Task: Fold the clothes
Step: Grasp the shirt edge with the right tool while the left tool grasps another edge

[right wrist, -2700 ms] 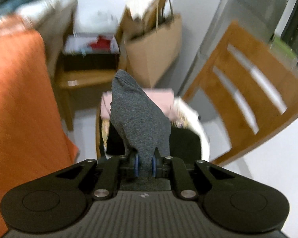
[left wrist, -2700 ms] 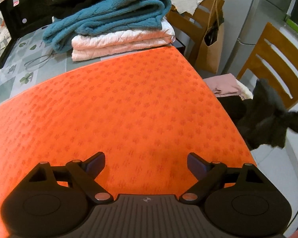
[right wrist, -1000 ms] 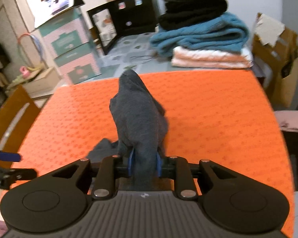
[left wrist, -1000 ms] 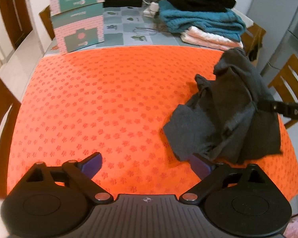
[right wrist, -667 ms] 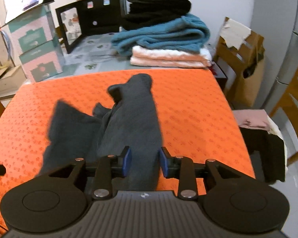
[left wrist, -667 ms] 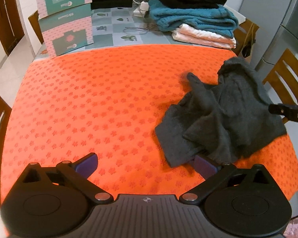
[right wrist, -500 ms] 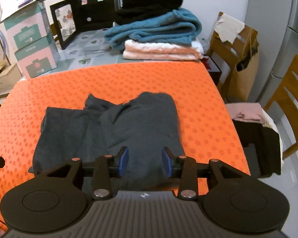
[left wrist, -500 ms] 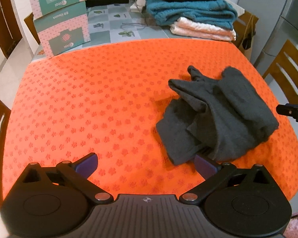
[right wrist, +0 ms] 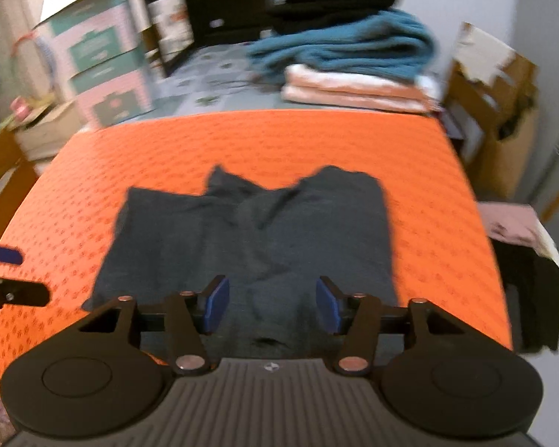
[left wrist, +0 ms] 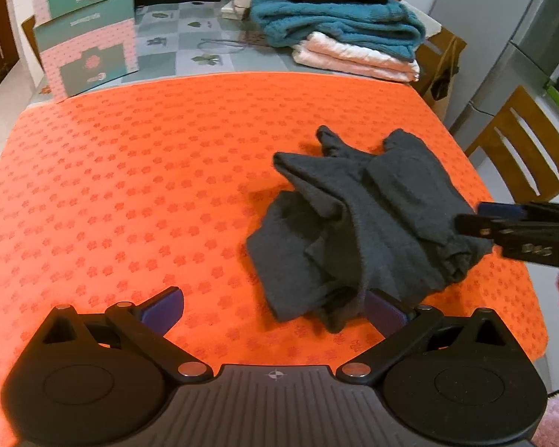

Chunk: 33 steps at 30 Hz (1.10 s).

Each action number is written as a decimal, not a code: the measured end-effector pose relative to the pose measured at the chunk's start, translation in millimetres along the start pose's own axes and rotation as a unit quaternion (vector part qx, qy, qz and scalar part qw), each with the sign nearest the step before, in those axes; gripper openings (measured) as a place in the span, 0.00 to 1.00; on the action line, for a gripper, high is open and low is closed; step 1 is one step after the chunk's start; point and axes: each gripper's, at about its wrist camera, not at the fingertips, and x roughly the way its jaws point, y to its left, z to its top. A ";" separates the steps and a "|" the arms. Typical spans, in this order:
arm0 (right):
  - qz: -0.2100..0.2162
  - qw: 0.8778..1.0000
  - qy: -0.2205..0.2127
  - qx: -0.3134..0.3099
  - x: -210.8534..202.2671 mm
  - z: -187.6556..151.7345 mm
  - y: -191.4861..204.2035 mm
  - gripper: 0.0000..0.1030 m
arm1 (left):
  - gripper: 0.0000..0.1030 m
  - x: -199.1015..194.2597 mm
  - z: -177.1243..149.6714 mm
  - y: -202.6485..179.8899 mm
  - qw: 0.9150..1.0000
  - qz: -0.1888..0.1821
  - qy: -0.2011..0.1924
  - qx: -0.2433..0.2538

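On the far left, two pink-and-teal cartons (left wrist: 87, 33) stand stacked at the back of the table, past the edge of the orange paw-print cloth (left wrist: 130, 186). The left gripper (left wrist: 274, 309) hovers over the near edge of that cloth with its jaws spread wide and nothing between them; its right finger (left wrist: 385, 314) sits just beside the near hem of the garment, whether touching cannot be told. The dark grey garment (left wrist: 357, 227) lies crumpled and unfolded on the right half of the cloth. Behind it, a folded pile (left wrist: 339, 22) of black, teal and pale pink items rests on the table. The right gripper (right wrist: 272, 307) is at the garment's right edge; its jaws have just been opening, and the blue pads (right wrist: 218, 307) now stand apart on either side of the fabric without pressing it. A wooden chair (left wrist: 525, 149) stands at far right.
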 end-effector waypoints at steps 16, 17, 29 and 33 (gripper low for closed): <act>-0.060 0.996 -0.020 -0.065 29.0 16.8 -12.4 0.10 | 0.75 38.3 21.7 -7.6 0.997 -0.074 0.021 -0.018; -0.071 0.995 -0.029 -0.057 20.1 17.9 -20.3 0.10 | 0.73 42.0 23.8 -7.2 0.997 -0.074 0.021 -0.021; -0.200 0.977 -0.030 0.062 -4.9 2.7 -149.2 0.08 | 0.71 80.7 46.8 -18.1 0.999 -0.026 0.012 -0.022; -0.202 0.976 -0.013 0.084 5.7 -9.3 -167.5 0.07 | 0.82 83.0 44.7 -21.8 0.999 0.018 -0.004 0.036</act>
